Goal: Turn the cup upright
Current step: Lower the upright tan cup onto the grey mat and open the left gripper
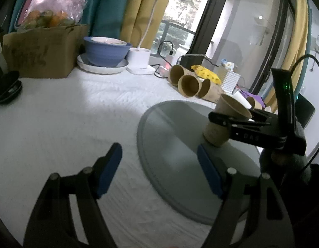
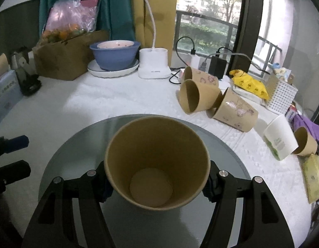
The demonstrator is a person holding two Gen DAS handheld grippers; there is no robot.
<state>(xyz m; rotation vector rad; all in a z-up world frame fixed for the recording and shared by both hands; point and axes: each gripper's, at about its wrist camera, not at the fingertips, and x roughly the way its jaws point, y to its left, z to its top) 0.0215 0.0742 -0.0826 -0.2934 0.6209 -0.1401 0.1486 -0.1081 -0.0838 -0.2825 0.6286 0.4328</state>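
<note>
A brown paper cup (image 2: 157,161) is clamped between the fingers of my right gripper (image 2: 157,184), mouth facing the camera and tilted upward. In the left wrist view the same cup (image 1: 225,122) stands nearly upright, base on or just above the round grey tray (image 1: 176,144), held by the right gripper (image 1: 231,122). My left gripper (image 1: 159,169) is open and empty, low over the white cloth at the tray's left edge, its blue pads (image 1: 109,169) wide apart.
Three brown cups (image 2: 200,97) lie on their sides behind the tray (image 2: 76,144), with a white cup (image 2: 280,136) and another brown cup (image 2: 305,142) to the right. A blue bowl (image 2: 116,55), lamp base (image 2: 154,66), cardboard box (image 2: 64,55) and white basket (image 2: 281,95) line the back.
</note>
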